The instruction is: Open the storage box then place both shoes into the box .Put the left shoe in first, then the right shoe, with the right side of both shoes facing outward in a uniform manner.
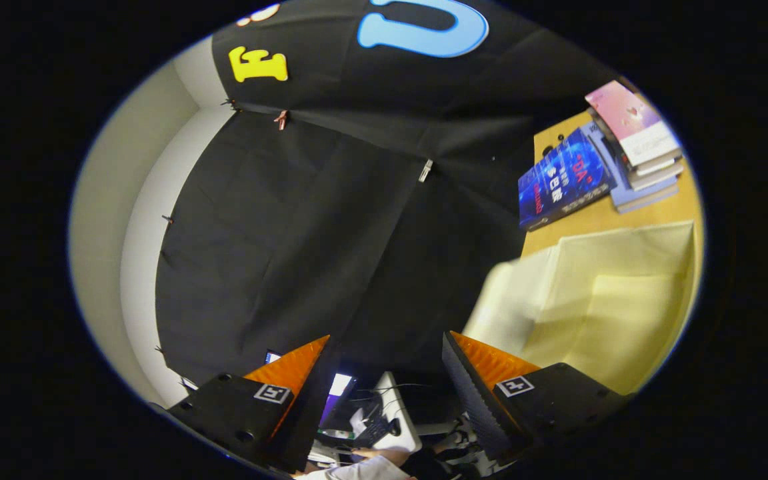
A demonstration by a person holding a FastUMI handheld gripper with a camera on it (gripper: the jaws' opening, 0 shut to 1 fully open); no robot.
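Claw [384, 383]: fingers spread apart, gap between them free, nothing gripped. Ahead, 12 o'clock: black cloth wall [331, 227], blocks passage. At 2 o'clock: table [624, 217] bearing a stack of books [637, 143] and a blue book [561, 180] beside it. At 3 o'clock: pale yellow storage box [597, 300], close beside one finger, obstructs that side.
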